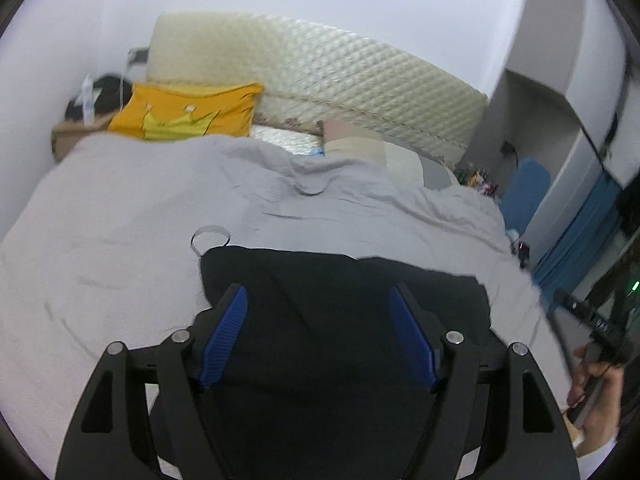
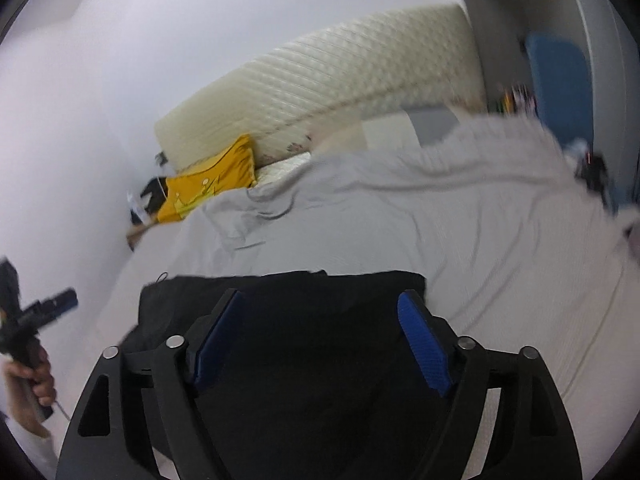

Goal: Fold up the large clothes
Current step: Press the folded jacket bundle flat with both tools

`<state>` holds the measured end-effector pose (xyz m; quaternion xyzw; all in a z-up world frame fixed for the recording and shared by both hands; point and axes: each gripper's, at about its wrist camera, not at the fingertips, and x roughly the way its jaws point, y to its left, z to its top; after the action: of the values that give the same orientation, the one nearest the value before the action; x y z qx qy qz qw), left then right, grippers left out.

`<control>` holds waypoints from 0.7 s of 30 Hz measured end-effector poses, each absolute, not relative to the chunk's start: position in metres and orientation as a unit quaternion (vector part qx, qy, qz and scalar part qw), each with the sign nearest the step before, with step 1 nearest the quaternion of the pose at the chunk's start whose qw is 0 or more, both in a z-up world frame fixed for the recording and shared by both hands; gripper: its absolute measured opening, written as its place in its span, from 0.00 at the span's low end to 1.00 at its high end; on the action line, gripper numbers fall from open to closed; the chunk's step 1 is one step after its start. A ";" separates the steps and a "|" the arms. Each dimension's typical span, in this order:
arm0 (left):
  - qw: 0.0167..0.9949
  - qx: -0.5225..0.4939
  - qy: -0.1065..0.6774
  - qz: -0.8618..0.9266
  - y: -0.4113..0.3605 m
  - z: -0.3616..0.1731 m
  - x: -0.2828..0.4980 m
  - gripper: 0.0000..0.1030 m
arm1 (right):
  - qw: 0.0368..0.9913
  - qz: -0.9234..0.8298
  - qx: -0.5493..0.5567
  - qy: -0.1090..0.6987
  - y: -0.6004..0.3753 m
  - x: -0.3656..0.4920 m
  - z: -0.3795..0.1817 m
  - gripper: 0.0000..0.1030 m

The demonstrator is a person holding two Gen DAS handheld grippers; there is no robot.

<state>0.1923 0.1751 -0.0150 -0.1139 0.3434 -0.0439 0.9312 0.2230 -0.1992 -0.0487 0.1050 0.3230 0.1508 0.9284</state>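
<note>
A black garment (image 1: 344,280) lies folded flat on the grey bed sheet (image 1: 120,220); a thin light loop (image 1: 210,236) shows at its far left corner. My left gripper (image 1: 318,296) hangs above the garment, jaws wide apart, nothing between the blue pads (image 1: 226,332). In the right wrist view the same black garment (image 2: 304,292) lies below my right gripper (image 2: 320,300), which is open too and holds nothing. Each view catches the other gripper in a hand at the frame's edge (image 1: 592,376) (image 2: 36,320).
A yellow cushion (image 1: 188,114) and a quilted cream mattress (image 1: 340,80) lean at the head of the bed against the white wall. Folded pale cloth (image 1: 360,144) lies near the far edge. A blue chair (image 1: 524,192) and small clutter stand right of the bed.
</note>
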 end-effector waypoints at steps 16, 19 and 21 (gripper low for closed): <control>0.934 0.008 0.357 0.006 0.115 -0.109 0.225 0.72 | 0.929 0.124 0.057 0.345 -0.125 0.241 -0.152 0.96; 0.934 0.006 0.356 0.007 0.113 -0.110 0.230 0.72 | 0.932 0.121 0.040 0.338 -0.119 0.242 -0.153 0.97; 0.934 0.009 0.357 0.008 0.113 -0.112 0.235 0.72 | 0.933 0.122 0.036 0.337 -0.116 0.246 -0.155 0.99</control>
<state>0.2353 0.1134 -0.1121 0.0086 0.3567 0.0077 0.9342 0.2462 -0.1165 -0.1550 0.0357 0.3365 0.1220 0.9330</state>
